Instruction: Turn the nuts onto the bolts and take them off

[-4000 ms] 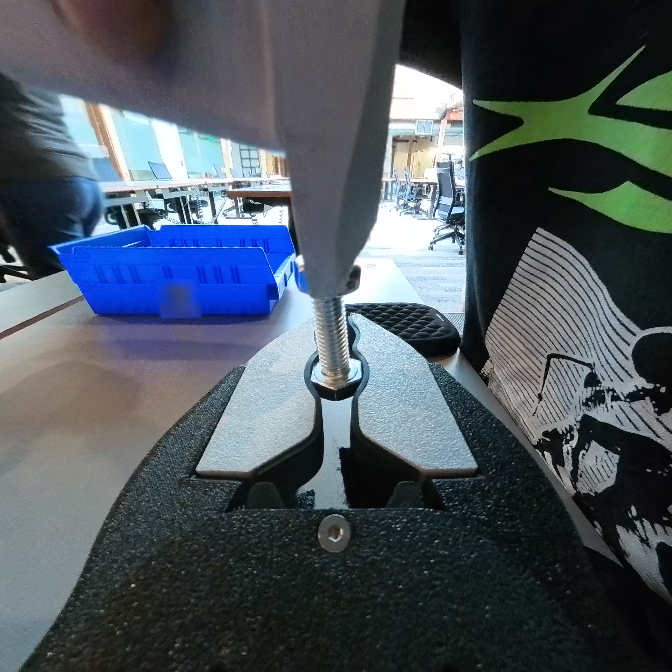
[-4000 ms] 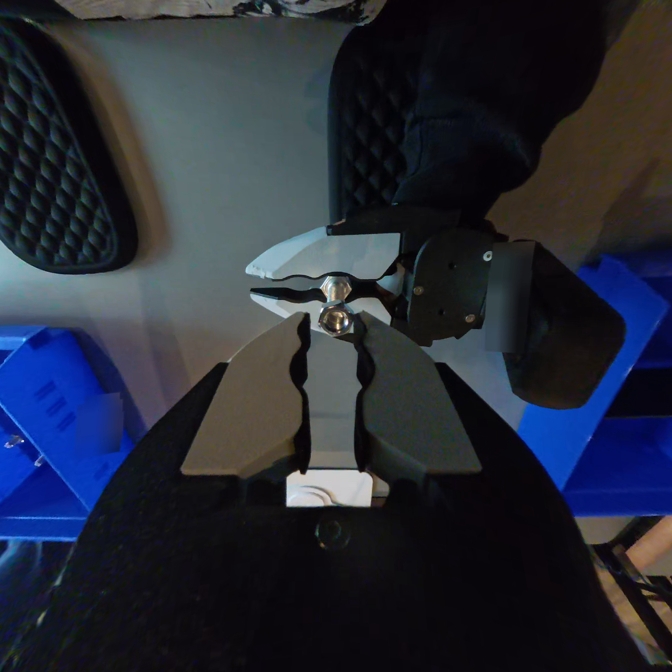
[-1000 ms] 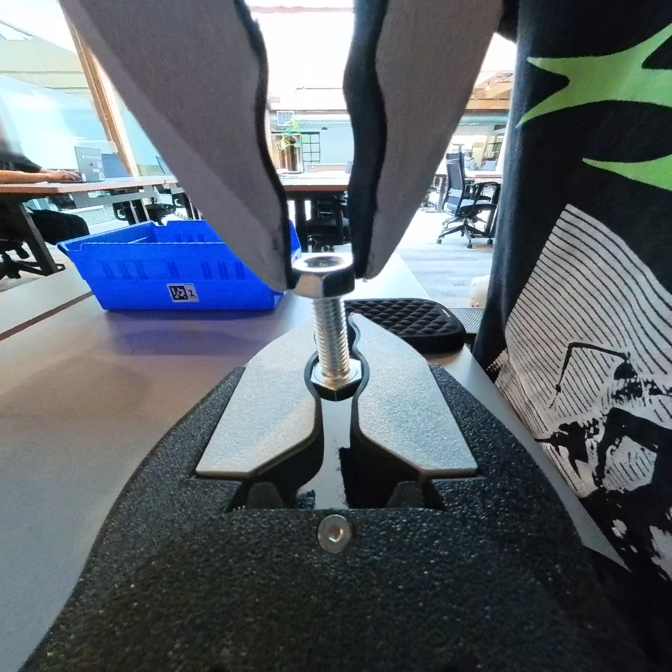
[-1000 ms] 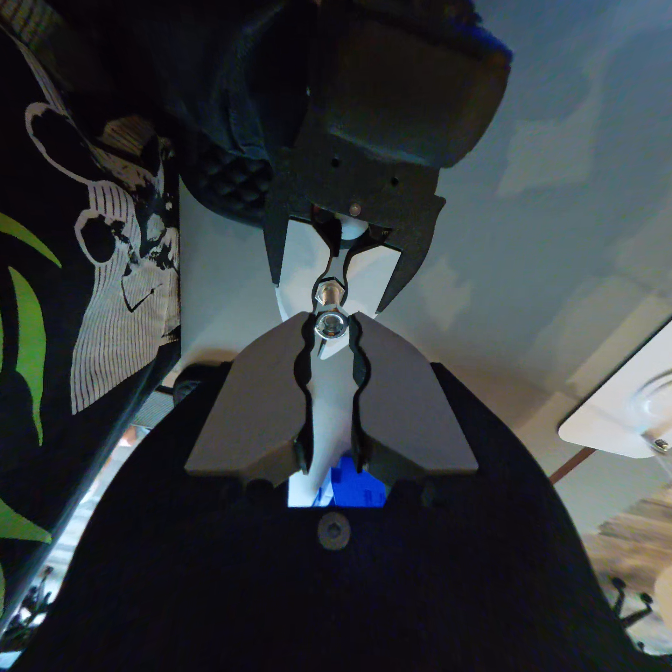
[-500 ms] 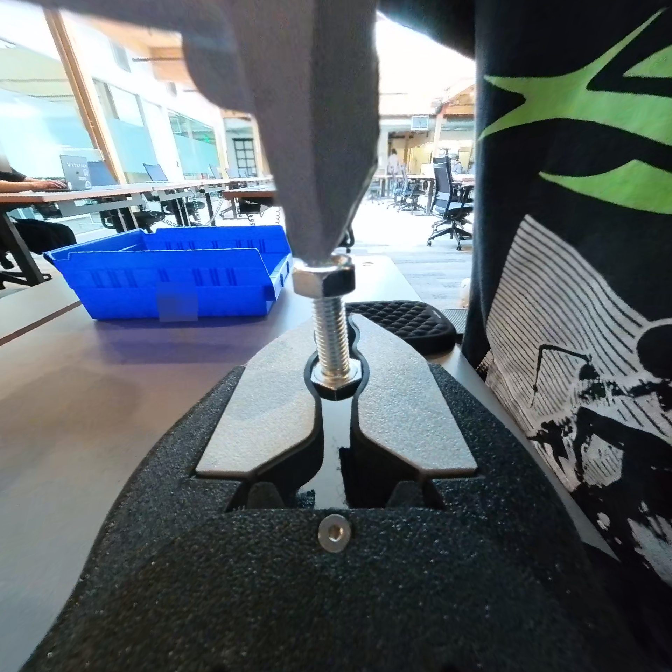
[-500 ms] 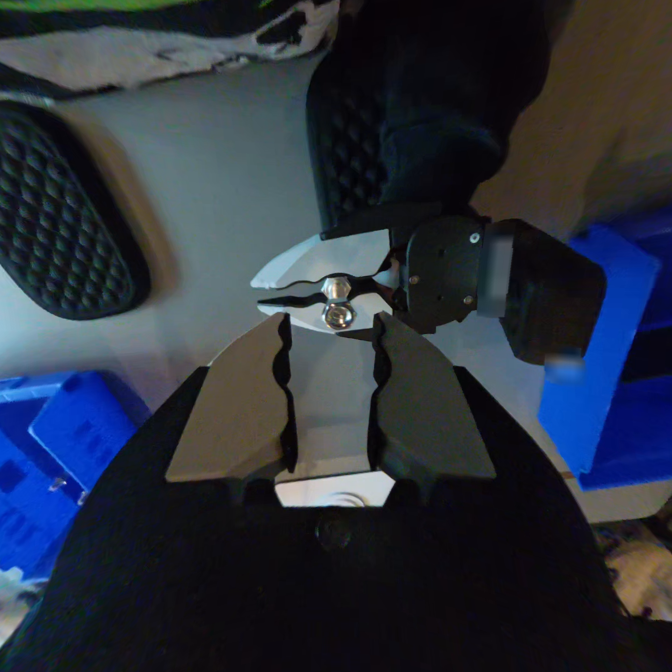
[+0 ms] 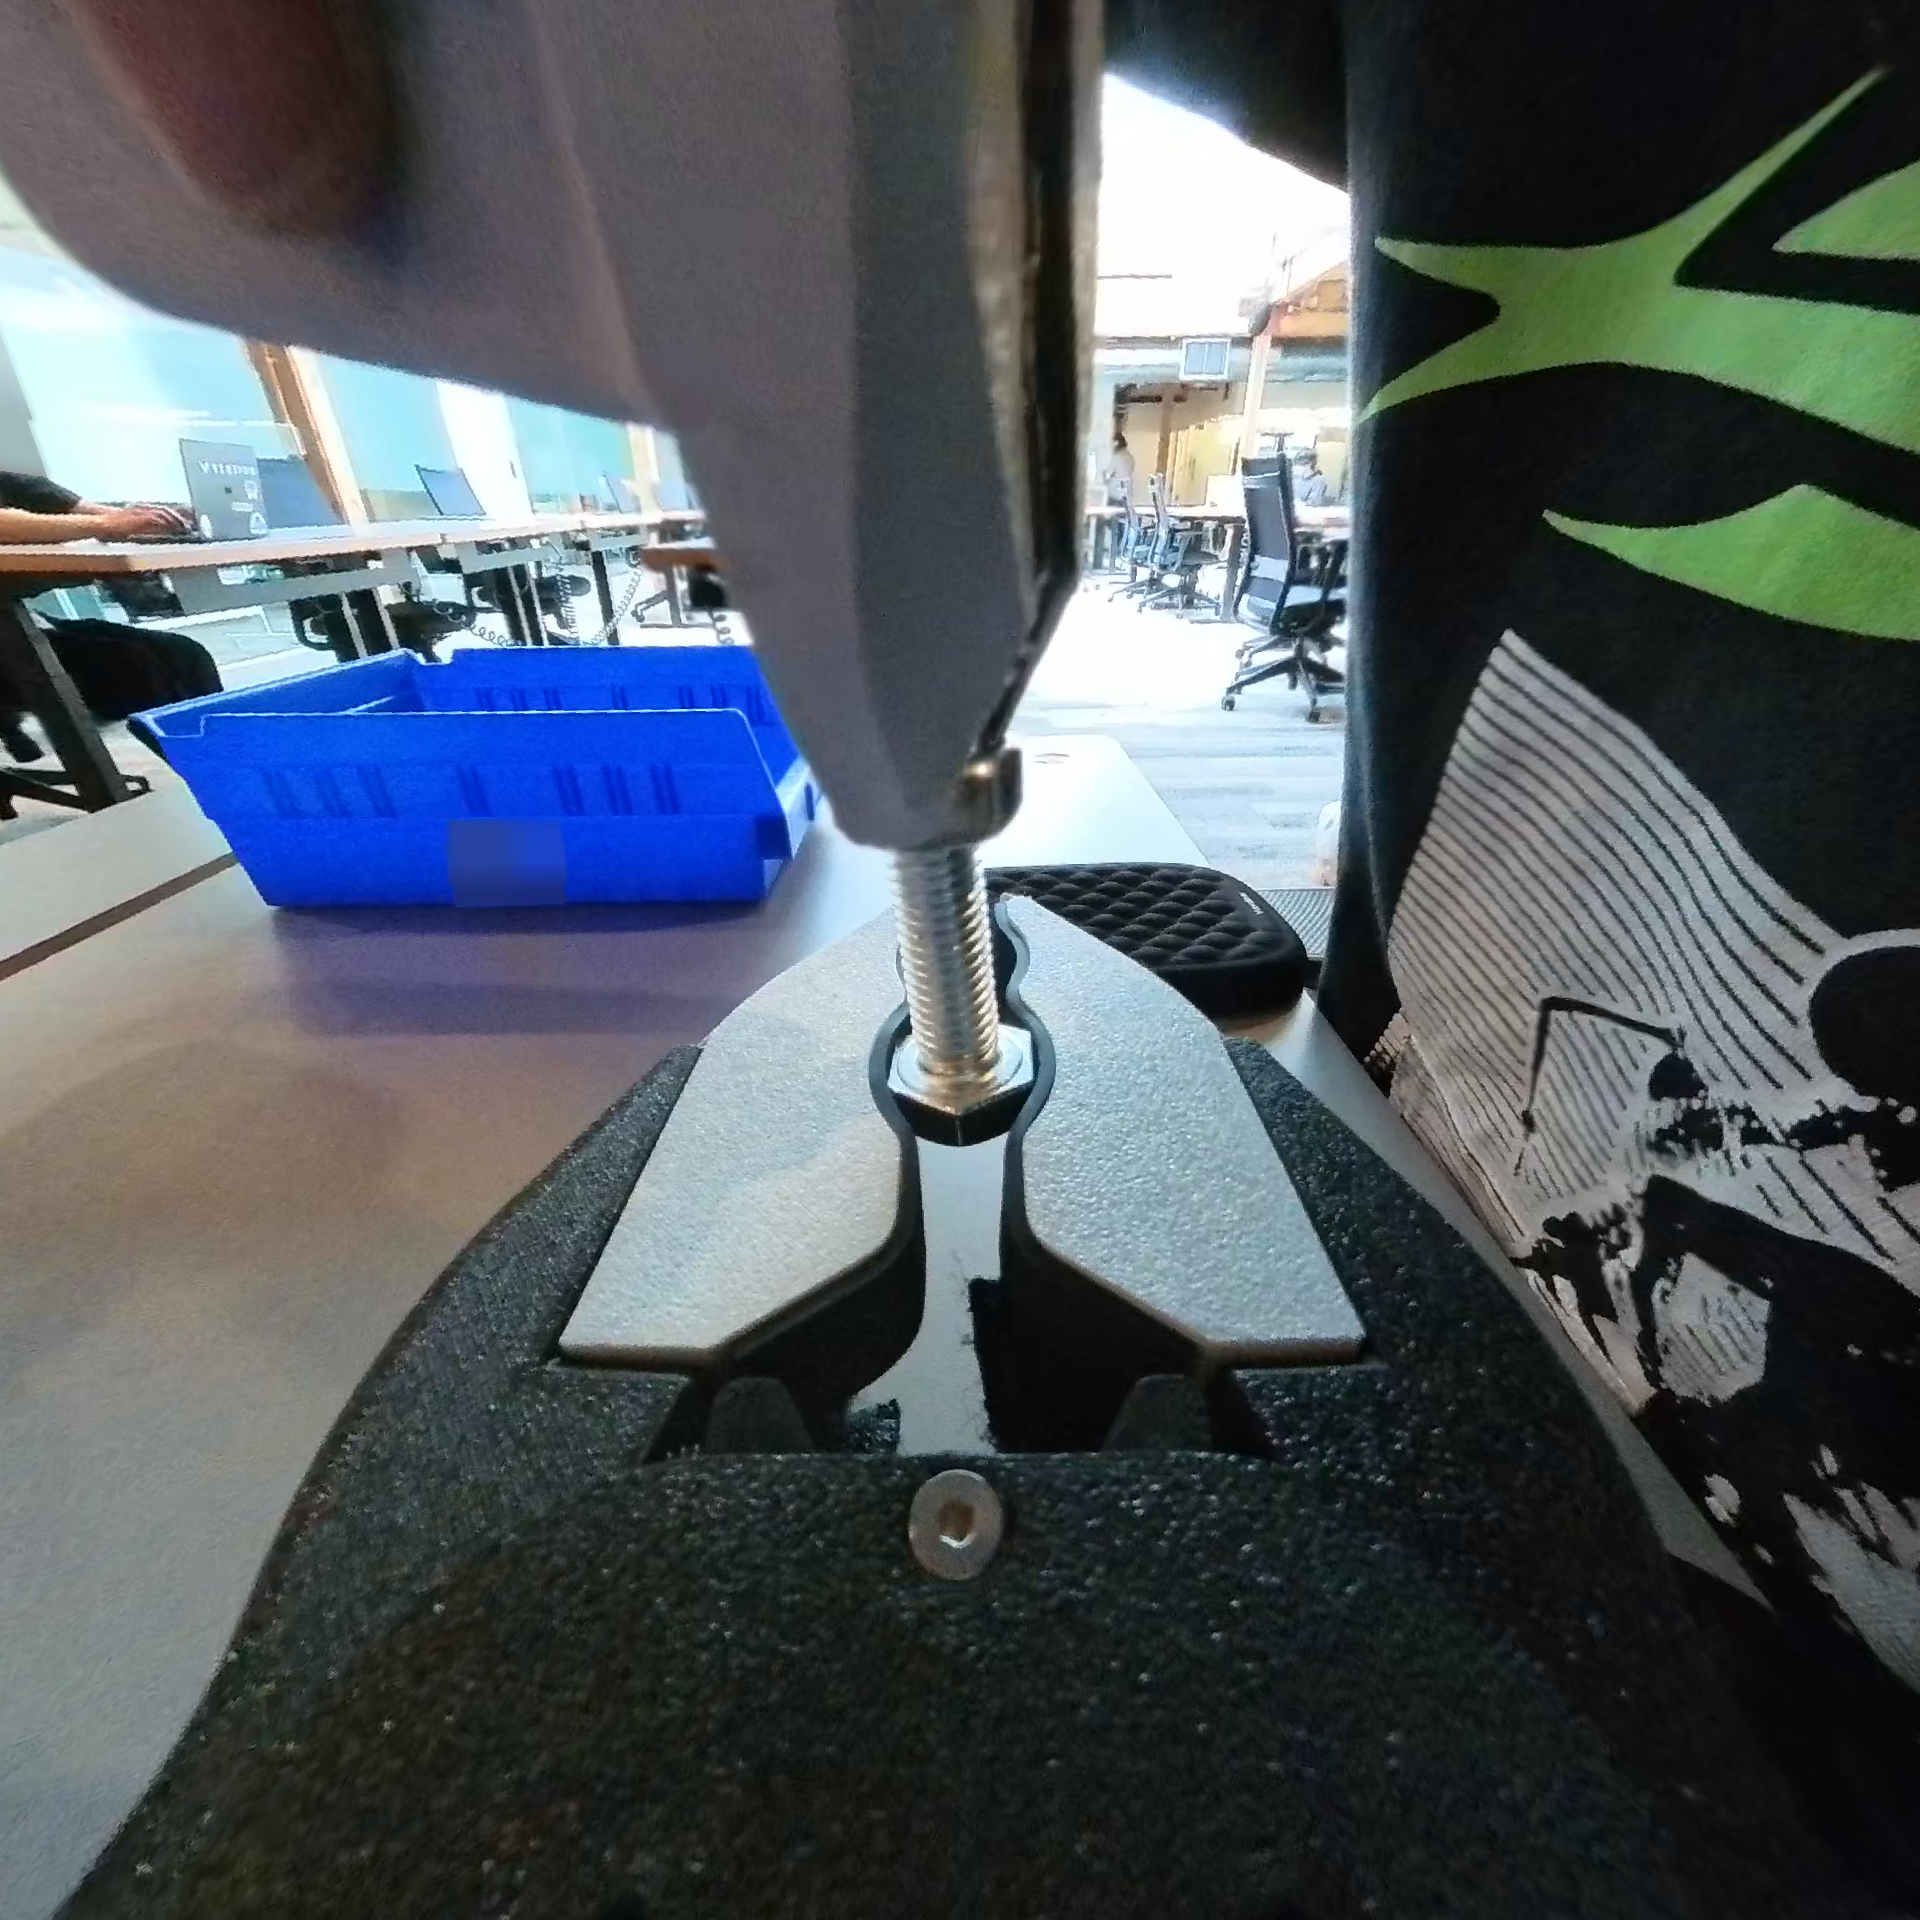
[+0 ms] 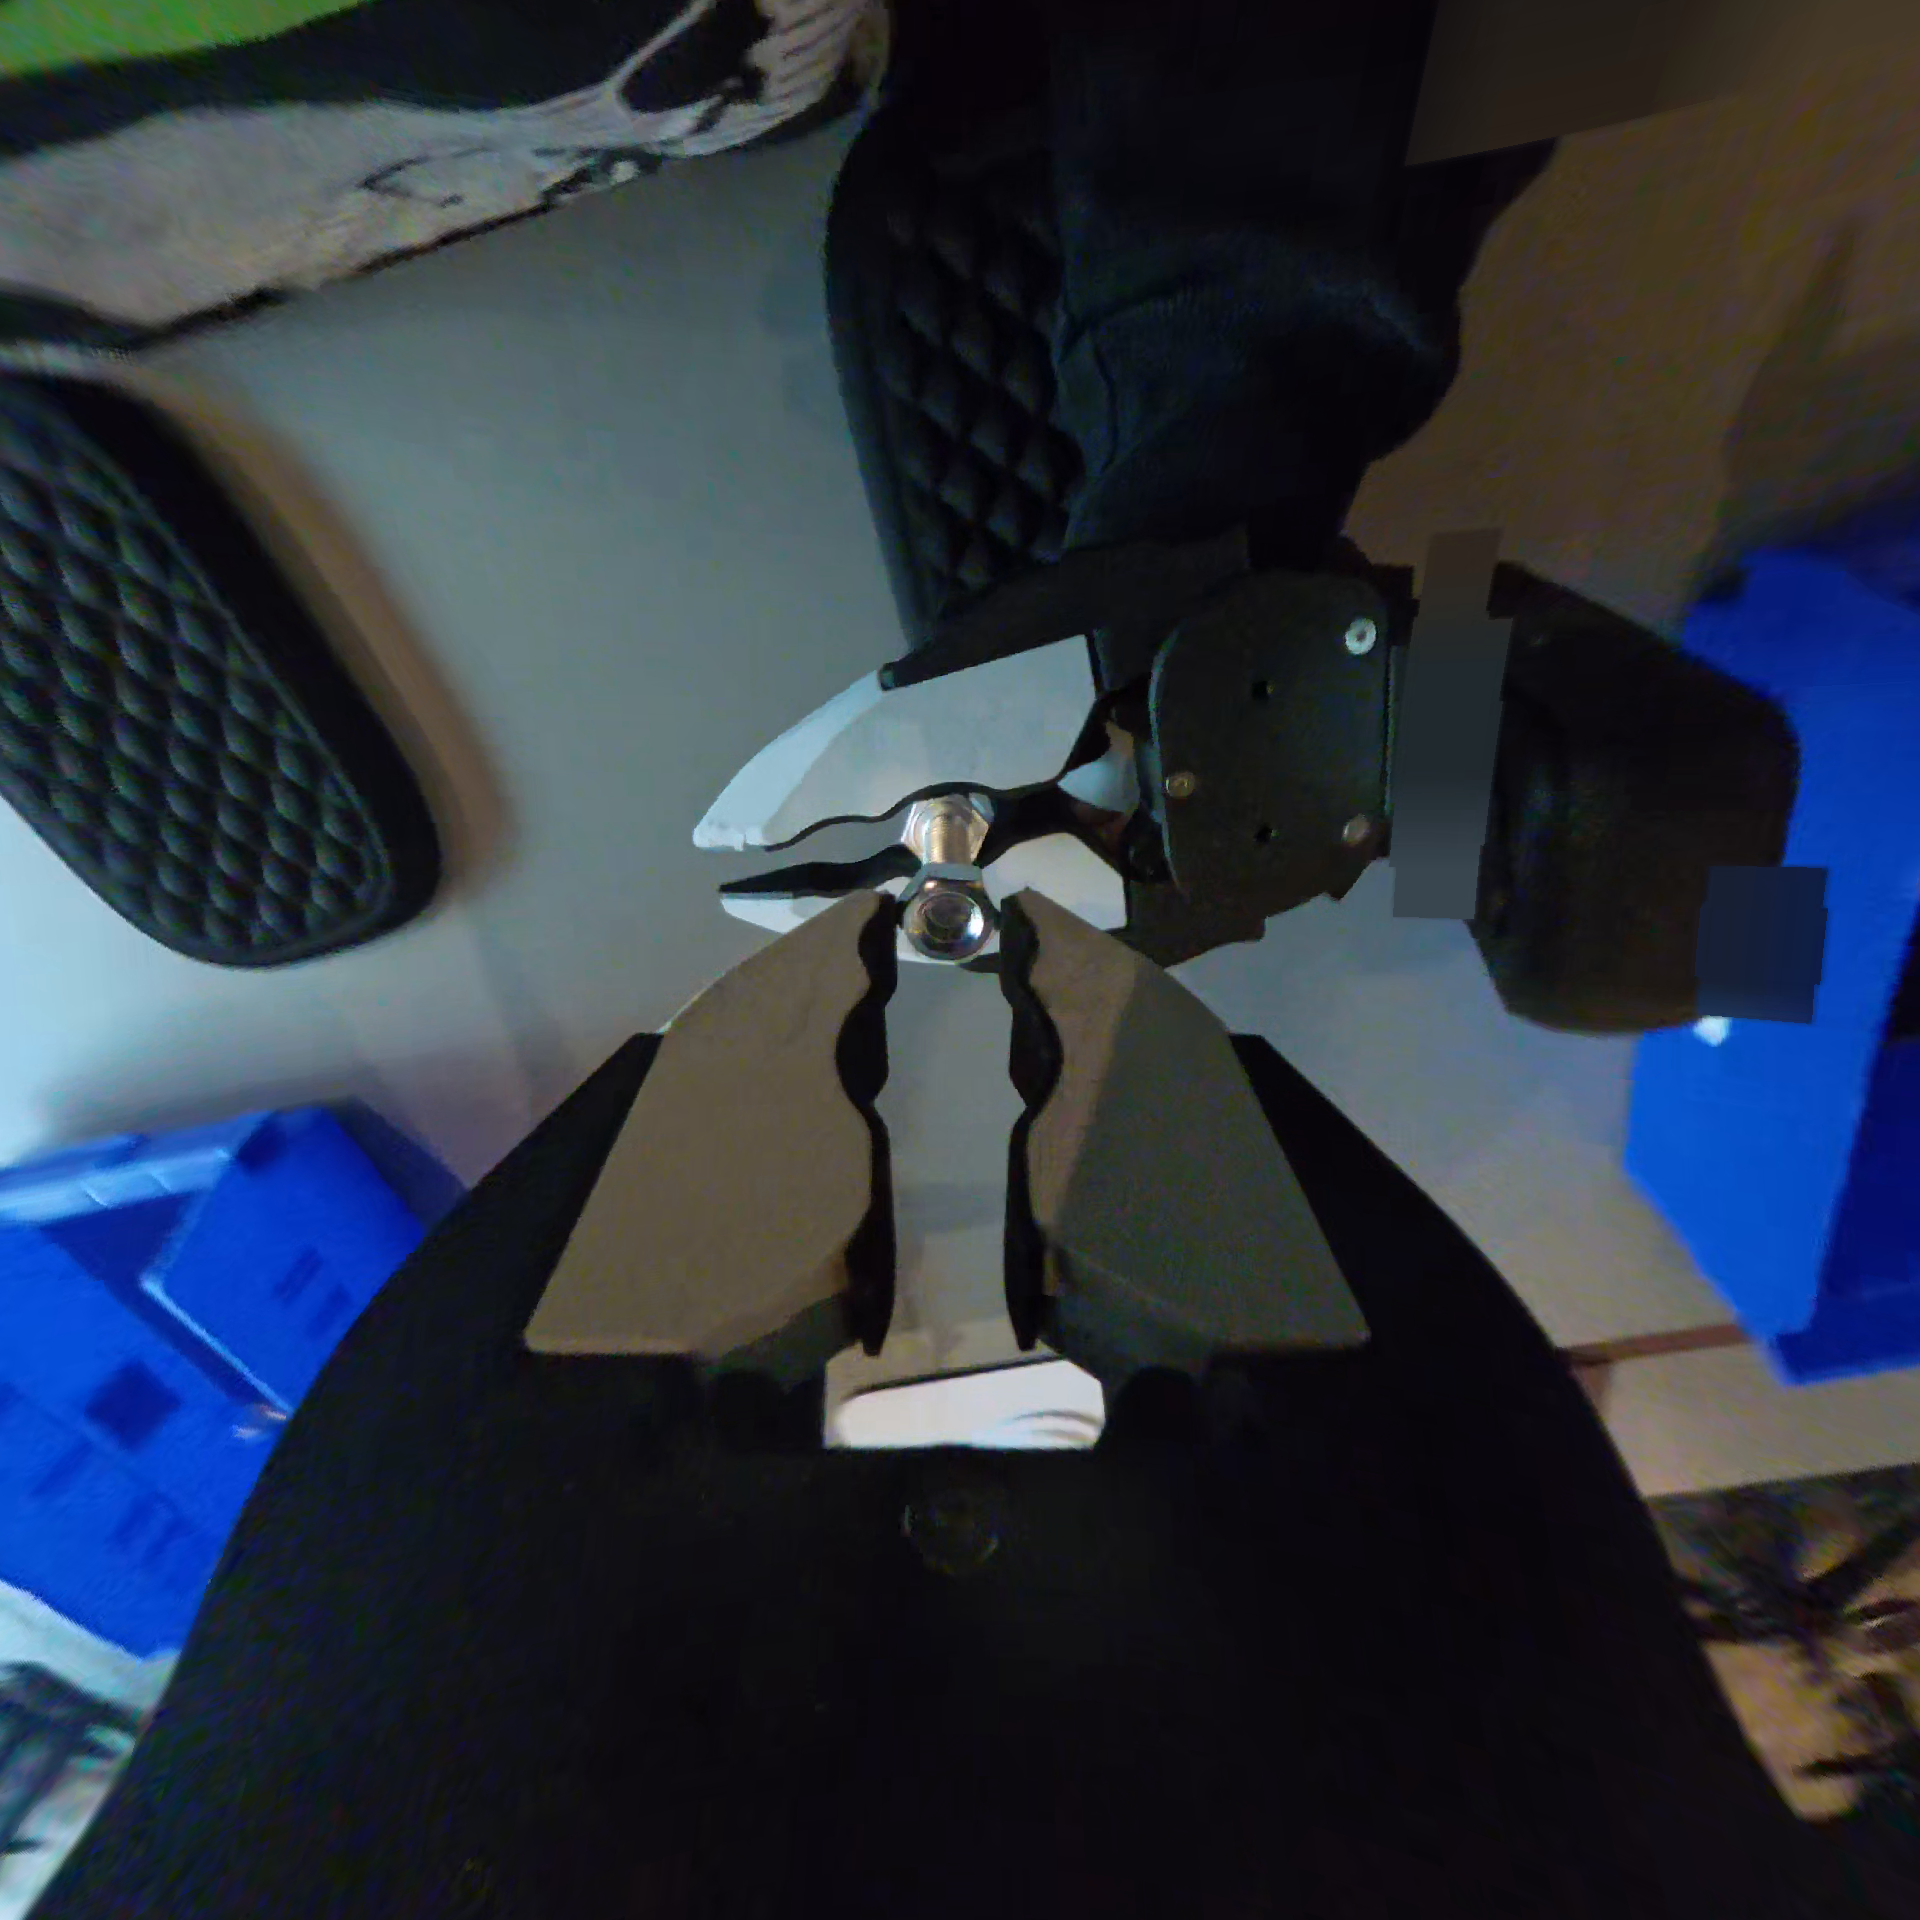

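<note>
the left gripper [image 7: 961, 1049] is clenched on the head of the one bolt [image 7: 943, 966], which stands upright out of its tips with the threaded shank bare between head and top. the right gripper [image 8: 948, 914] reaches down onto the bolt's upper end, where one nut [image 8: 943, 920] sits; its two fingers [image 8: 769, 1122] flank the nut closely, one on each side. in the left wrist view only a corner of that nut [image 7: 992, 784] shows past the grey finger, so a firm grip cannot be told for sure, though the tips look closed against its flats.

around the bolt, on the grey table [image 7: 260, 1143]: one blue bin [image 7: 478, 790] shows behind it and to its left in the left wrist view, while the right wrist view shows blue bins [image 8: 156, 1330] at two sides of the bolt, their count unclear in the blur. two black quilted pads appear in the right wrist view, one [image 8: 177, 675] left of the bolt and one [image 8: 966, 343] above it, partly under a dark sleeve. a person's black shirt [image 7: 1662, 831] with green and white print stands just right of the bolt.
</note>
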